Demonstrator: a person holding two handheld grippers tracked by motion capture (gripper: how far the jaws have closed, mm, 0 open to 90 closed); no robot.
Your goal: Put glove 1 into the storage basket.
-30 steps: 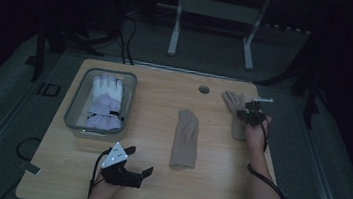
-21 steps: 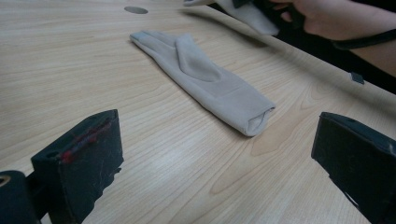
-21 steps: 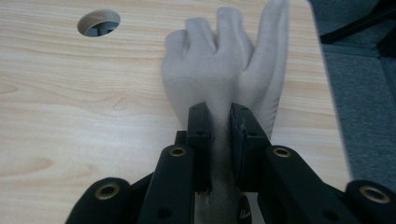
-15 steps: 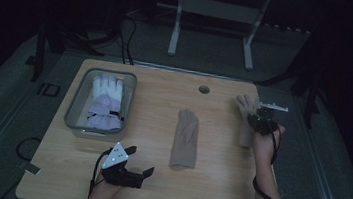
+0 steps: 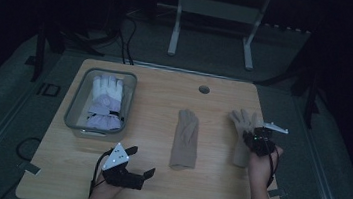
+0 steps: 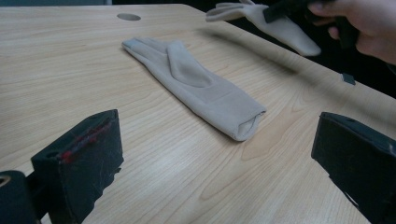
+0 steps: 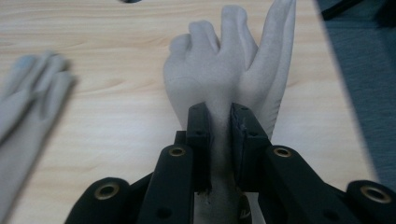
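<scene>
On the left we see a bin (image 5: 74, 118) holding a white glove (image 5: 105, 99), well away from both tools. Our left gripper (image 5: 140, 173) rests near the table's front edge with its jaws spread wide and nothing between them; it faces the middle glove (image 6: 196, 86), which lies flat on the table (image 5: 154, 192). Further right, our right gripper (image 7: 219, 126) is clamped on a pinch of fabric at the palm of the right glove (image 7: 229, 70), which sits by the table's right edge and looks partly lifted. The hold is narrow and takes only a fold of soft cloth, so we judge the fabric could slide out if we swing it quickly. The limp fingers hang free and could drag across the wood or bunch up. Being so near the edge, a dropped glove could go off the table.
</scene>
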